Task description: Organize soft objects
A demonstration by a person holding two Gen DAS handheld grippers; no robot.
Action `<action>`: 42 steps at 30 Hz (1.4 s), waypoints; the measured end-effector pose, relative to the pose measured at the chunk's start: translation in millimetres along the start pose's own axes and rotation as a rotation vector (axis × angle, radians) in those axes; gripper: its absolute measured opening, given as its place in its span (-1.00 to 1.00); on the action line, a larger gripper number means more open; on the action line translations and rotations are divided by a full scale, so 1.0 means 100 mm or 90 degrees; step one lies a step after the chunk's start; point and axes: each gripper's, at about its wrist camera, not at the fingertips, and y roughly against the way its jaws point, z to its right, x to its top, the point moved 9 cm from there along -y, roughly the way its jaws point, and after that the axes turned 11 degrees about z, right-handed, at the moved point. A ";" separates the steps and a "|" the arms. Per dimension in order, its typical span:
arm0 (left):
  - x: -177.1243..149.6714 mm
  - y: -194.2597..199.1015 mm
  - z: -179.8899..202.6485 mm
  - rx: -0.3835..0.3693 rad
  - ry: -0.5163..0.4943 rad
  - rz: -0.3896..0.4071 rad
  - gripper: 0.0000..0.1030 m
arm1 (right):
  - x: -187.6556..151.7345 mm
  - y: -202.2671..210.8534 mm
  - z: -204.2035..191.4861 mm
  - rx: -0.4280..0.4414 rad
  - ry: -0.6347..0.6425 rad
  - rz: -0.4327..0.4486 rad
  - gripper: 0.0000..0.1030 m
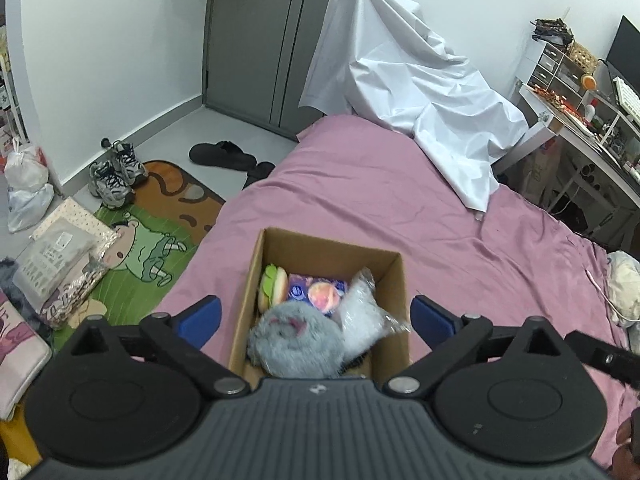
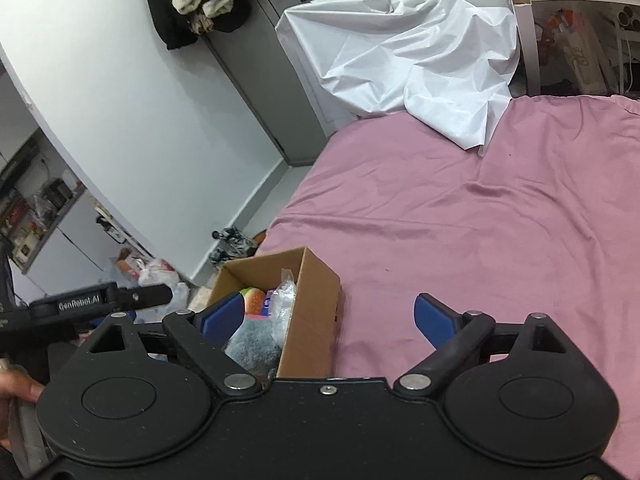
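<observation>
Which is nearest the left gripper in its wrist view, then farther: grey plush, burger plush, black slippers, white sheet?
From the left gripper:
1. Grey plush, in the box, between the fingers.
2. Burger plush, box's far left.
3. Black slippers, floor beyond bed.
4. White sheet, far end of bed.

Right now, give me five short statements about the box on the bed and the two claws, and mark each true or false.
1. The cardboard box sits on the pink bedsheet. True.
2. The left claw grips the grey plush. False: it is open and empty.
3. A burger toy lies in the box. True.
4. The box is empty. False: it holds several things.
5. The right claw is open. True.
</observation>
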 end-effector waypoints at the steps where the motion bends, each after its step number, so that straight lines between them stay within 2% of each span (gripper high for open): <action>1: -0.01 0.05 0.03 -0.002 -0.003 -0.002 0.95 | 0.03 0.05 0.01 0.007 -0.001 0.002 0.89; 4: -0.05 0.18 0.13 0.000 -0.013 -0.003 0.95 | 0.09 0.18 0.04 0.021 0.003 0.005 0.99; 21: -0.04 0.96 0.57 -0.009 -0.022 0.026 0.98 | 0.42 0.90 0.13 0.061 0.054 0.010 1.00; 30: -0.08 1.31 0.82 -0.016 -0.054 0.049 0.98 | 0.39 1.11 0.04 0.054 0.073 -0.019 1.00; 33: -0.10 1.44 0.87 0.005 -0.088 0.066 0.98 | 0.37 1.15 0.00 0.055 0.079 -0.030 1.00; 37: -0.16 1.57 0.93 -0.028 -0.076 0.050 0.98 | 0.37 1.23 -0.05 0.051 0.086 -0.035 1.00; 42: -0.21 1.67 0.97 -0.031 -0.084 0.053 0.98 | 0.35 1.31 -0.14 0.054 0.091 -0.043 1.00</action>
